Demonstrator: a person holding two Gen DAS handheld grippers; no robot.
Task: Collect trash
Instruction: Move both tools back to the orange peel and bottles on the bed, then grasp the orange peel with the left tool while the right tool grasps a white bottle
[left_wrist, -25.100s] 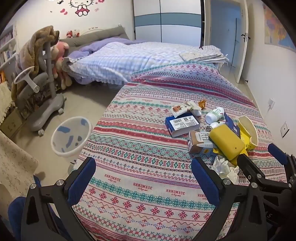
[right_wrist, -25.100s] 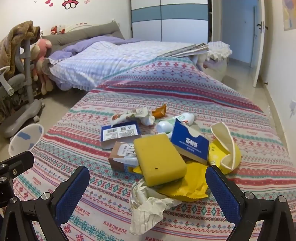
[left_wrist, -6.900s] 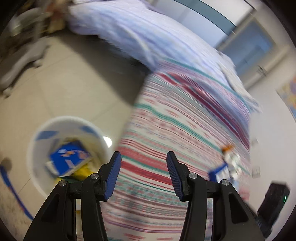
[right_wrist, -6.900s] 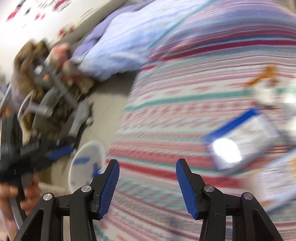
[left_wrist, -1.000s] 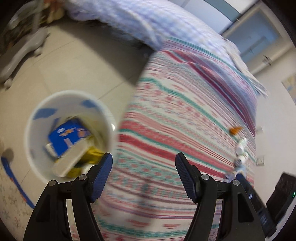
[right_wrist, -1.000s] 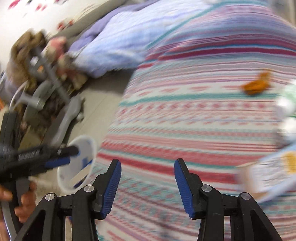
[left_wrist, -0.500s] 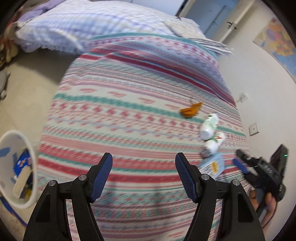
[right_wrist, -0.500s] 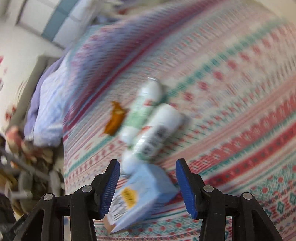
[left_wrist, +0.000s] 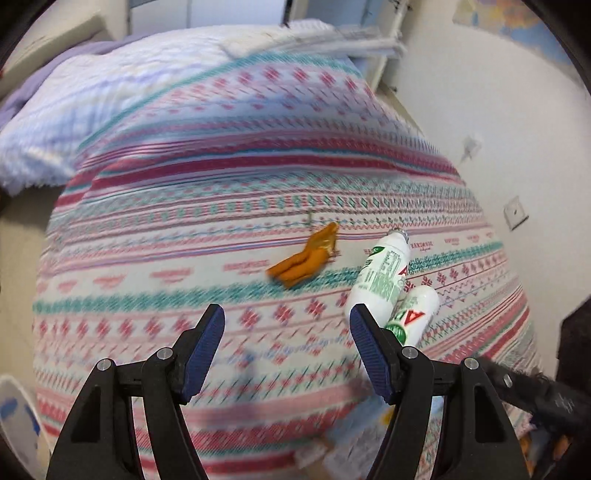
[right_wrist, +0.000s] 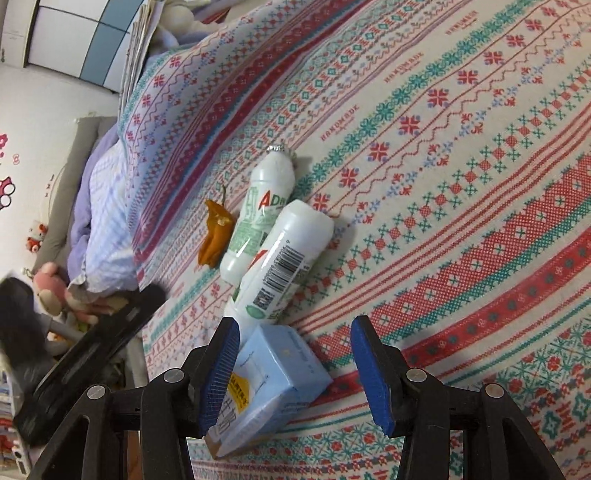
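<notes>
Patterned bedspread (right_wrist: 461, 155) fills both views. At the far left of the left wrist view, a white bin rim (left_wrist: 14, 424) sits beside the bed edge. An orange wrapper (right_wrist: 216, 232) lies touching the first of two white bottles (right_wrist: 264, 210), which rest side by side; the second bottle (right_wrist: 284, 258) meets a pale blue carton (right_wrist: 273, 384). Right of these, bare cloth extends widely. The left gripper (left_wrist: 284, 345) hovers spread and empty; the right gripper (right_wrist: 291, 363) is spread too, its left finger (right_wrist: 218, 373) against the carton.
</notes>
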